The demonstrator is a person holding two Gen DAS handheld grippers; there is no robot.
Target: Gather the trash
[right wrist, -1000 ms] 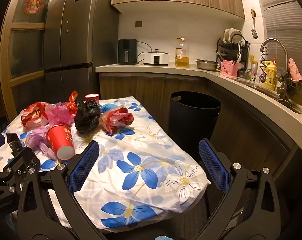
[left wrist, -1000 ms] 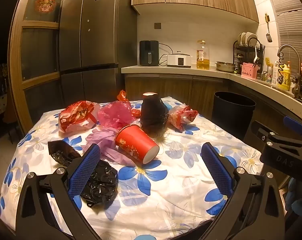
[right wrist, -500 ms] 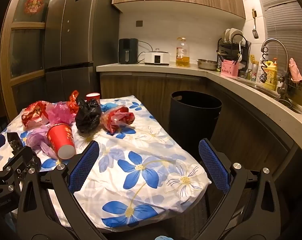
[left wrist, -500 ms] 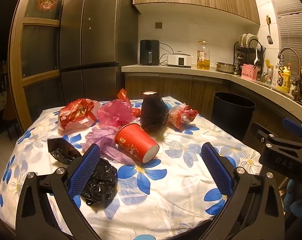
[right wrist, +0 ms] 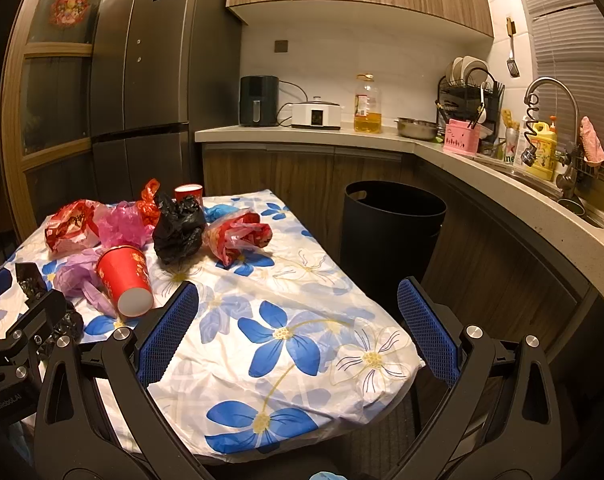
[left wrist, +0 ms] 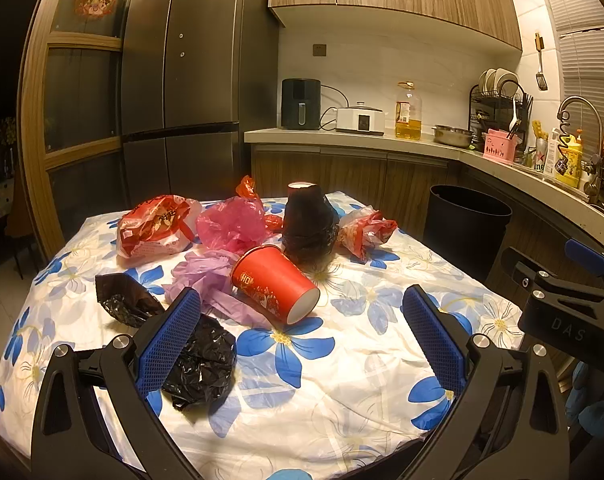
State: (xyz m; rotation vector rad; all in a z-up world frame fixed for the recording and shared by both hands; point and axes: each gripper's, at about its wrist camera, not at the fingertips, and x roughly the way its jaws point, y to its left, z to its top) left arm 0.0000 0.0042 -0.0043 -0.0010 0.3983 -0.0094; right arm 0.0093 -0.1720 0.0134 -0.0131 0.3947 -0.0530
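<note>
Trash lies on a flowered tablecloth (left wrist: pixel 342 380): a tipped red paper cup (left wrist: pixel 271 282) (right wrist: pixel 125 276), purple plastic (left wrist: pixel 205 276), a crumpled black bag (left wrist: pixel 199 364), pink plastic (left wrist: pixel 233 224), a red-and-white bag (left wrist: pixel 153 224), an upright black bag (left wrist: pixel 308 220) (right wrist: pixel 179 228) and another red bag (left wrist: pixel 364 230) (right wrist: pixel 237 236). A black bin (left wrist: pixel 464 224) (right wrist: pixel 388 232) stands beside the table. My left gripper (left wrist: pixel 299 334) is open over the near table, its left finger above the crumpled black bag. My right gripper (right wrist: pixel 297 326) is open above the table's right corner, holding nothing.
A dark fridge (left wrist: pixel 197 80) stands behind the table. The counter (right wrist: pixel 502 168) wraps round the right with an air fryer (right wrist: pixel 258 101), cooker, oil bottle (right wrist: pixel 367 104), dish rack and sink tap (right wrist: pixel 550 100). A second red cup (right wrist: pixel 188 193) stands behind the black bag.
Both views have shifted only slightly; the trash has not moved and both grippers stay open.
</note>
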